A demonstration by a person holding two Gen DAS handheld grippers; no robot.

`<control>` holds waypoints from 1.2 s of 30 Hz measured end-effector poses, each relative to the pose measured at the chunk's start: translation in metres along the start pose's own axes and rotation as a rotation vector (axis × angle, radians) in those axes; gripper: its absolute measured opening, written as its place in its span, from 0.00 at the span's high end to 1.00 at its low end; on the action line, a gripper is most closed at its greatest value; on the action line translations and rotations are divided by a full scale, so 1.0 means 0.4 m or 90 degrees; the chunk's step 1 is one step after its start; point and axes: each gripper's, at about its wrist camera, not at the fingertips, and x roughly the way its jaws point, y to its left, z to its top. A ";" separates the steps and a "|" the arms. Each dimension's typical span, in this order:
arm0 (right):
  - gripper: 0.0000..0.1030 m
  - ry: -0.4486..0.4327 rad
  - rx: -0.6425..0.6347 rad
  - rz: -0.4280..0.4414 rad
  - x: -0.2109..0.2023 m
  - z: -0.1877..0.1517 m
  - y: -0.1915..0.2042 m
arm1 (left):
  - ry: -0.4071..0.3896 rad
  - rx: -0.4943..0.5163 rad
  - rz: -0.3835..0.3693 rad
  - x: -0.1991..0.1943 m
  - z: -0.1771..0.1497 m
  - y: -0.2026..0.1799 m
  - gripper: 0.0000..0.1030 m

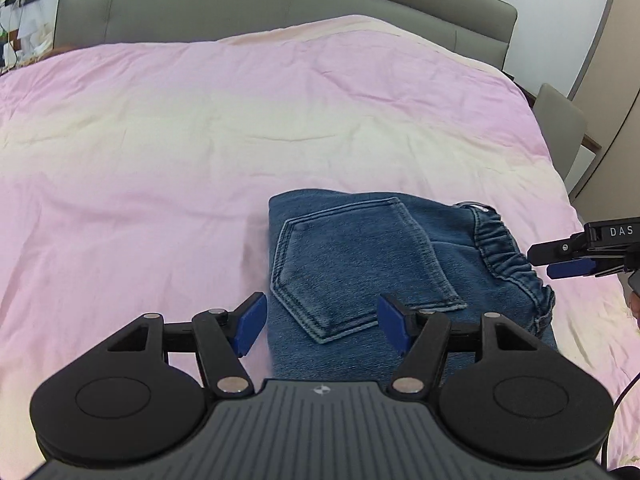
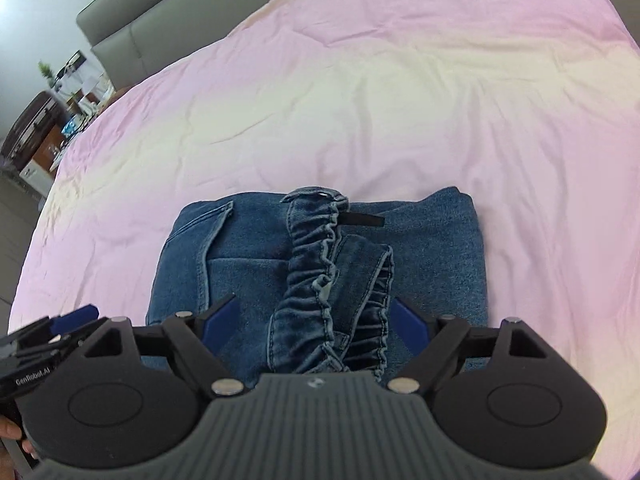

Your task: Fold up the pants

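Jaws spread wide on both grippers, neither pinching anything; the left gripper [image 1: 322,322] hangs over the near left part of the folded pants [image 1: 400,276], its blue pads straddling the lower tip of the back pocket [image 1: 360,264], one pad over the pants' left edge; the right gripper [image 2: 316,320] hangs over the elastic waistband [image 2: 320,280], which lies bunched and ridged along the middle of the bundle. The pants are blue denim, folded into a compact rectangle, lying on the near part of the bed [image 1: 200,140], close to its right side. Around the bundle the pink and cream bedspread runs wide and lightly wrinkled to the left and toward the grey headboard [image 1: 280,4]; on the right the bed's edge is nearer.

The left wrist view shows the pocket full face and the right gripper side-on beyond the waistband, where its jaw gap cannot be read; the right wrist view shows the waistband's gathers, a small black strap [image 2: 362,220] at its far end, the far fold of denim, and cluttered furniture [image 2: 52,128] past the bed's far left corner.
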 end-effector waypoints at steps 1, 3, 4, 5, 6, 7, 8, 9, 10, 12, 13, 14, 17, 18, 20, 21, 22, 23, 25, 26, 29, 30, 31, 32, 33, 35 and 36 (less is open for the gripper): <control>0.26 0.005 0.020 0.001 0.017 0.005 -0.013 | 0.005 -0.006 -0.001 0.007 -0.003 0.011 0.28; 0.28 0.014 0.061 0.008 0.050 0.012 -0.044 | 0.011 -0.014 -0.002 0.016 -0.008 0.029 0.28; 0.28 0.021 0.079 0.017 0.066 0.015 -0.058 | 0.013 -0.017 -0.003 0.024 -0.009 0.035 0.28; 0.30 0.028 0.092 0.026 0.083 0.018 -0.069 | 0.015 -0.021 -0.006 0.030 -0.011 0.041 0.28; 0.31 0.032 0.104 0.033 0.100 0.020 -0.078 | 0.017 -0.023 -0.009 0.036 -0.013 0.046 0.28; 0.31 0.036 0.112 0.043 0.115 0.022 -0.085 | 0.018 -0.025 -0.011 0.043 -0.014 0.048 0.28; 0.32 0.039 0.118 0.054 0.130 0.027 -0.091 | 0.019 -0.028 -0.013 0.048 -0.016 0.050 0.28; 0.32 0.040 0.119 0.060 0.141 0.029 -0.094 | 0.022 -0.033 -0.016 0.055 -0.016 0.052 0.28; 0.33 0.039 0.118 0.067 0.153 0.028 -0.093 | 0.025 -0.040 -0.021 0.061 -0.016 0.055 0.28; 0.46 0.040 0.106 0.087 0.176 0.032 -0.089 | 0.027 -0.051 -0.029 0.071 -0.018 0.061 0.28; 0.48 0.037 0.098 0.087 0.182 0.033 -0.083 | 0.026 -0.053 -0.028 0.075 -0.019 0.062 0.28; 0.55 0.035 0.087 0.086 0.185 0.033 -0.075 | 0.023 -0.057 -0.028 0.076 -0.020 0.064 0.28; 0.68 0.015 0.033 0.082 0.181 0.030 -0.047 | 0.014 -0.068 -0.032 0.075 -0.020 0.069 0.28; 0.72 0.006 0.014 0.077 0.169 0.028 -0.034 | 0.012 -0.072 -0.031 0.073 -0.020 0.071 0.29; 0.79 -0.017 -0.028 0.067 0.138 0.028 0.006 | 0.006 -0.078 -0.030 0.066 -0.018 0.073 0.31; 0.82 -0.030 -0.043 0.067 0.114 0.031 0.026 | 0.003 -0.079 -0.028 0.061 -0.017 0.073 0.31; 0.83 -0.043 -0.055 0.070 0.087 0.036 0.049 | -0.003 -0.081 -0.026 0.055 -0.014 0.073 0.31; 0.85 -0.054 -0.063 0.076 0.063 0.043 0.068 | -0.009 -0.082 -0.026 0.049 -0.009 0.073 0.31; 0.85 -0.074 -0.079 0.089 0.008 0.063 0.110 | -0.021 -0.087 -0.025 0.031 -0.001 0.068 0.32; 0.86 -0.082 -0.087 0.094 -0.018 0.076 0.136 | -0.027 -0.089 -0.027 0.022 0.004 0.065 0.32; 0.86 -0.106 -0.110 0.089 -0.091 0.104 0.203 | -0.046 -0.083 -0.028 -0.006 0.021 0.048 0.32; 0.86 -0.117 -0.114 0.081 -0.112 0.112 0.215 | -0.051 -0.081 -0.029 -0.014 0.028 0.042 0.32; 0.86 -0.129 -0.112 0.073 -0.135 0.121 0.215 | -0.056 -0.079 -0.031 -0.020 0.034 0.036 0.32; 0.86 -0.138 -0.107 0.066 -0.152 0.128 0.209 | -0.059 -0.075 -0.035 -0.024 0.040 0.028 0.32; 0.86 -0.145 -0.098 0.058 -0.170 0.134 0.196 | -0.061 -0.070 -0.038 -0.026 0.044 0.020 0.32; 0.86 -0.145 -0.076 0.044 -0.191 0.138 0.147 | -0.062 -0.058 -0.045 -0.020 0.049 0.000 0.32; 0.86 -0.141 -0.062 0.034 -0.190 0.135 0.123 | -0.059 -0.053 -0.048 -0.014 0.051 -0.010 0.32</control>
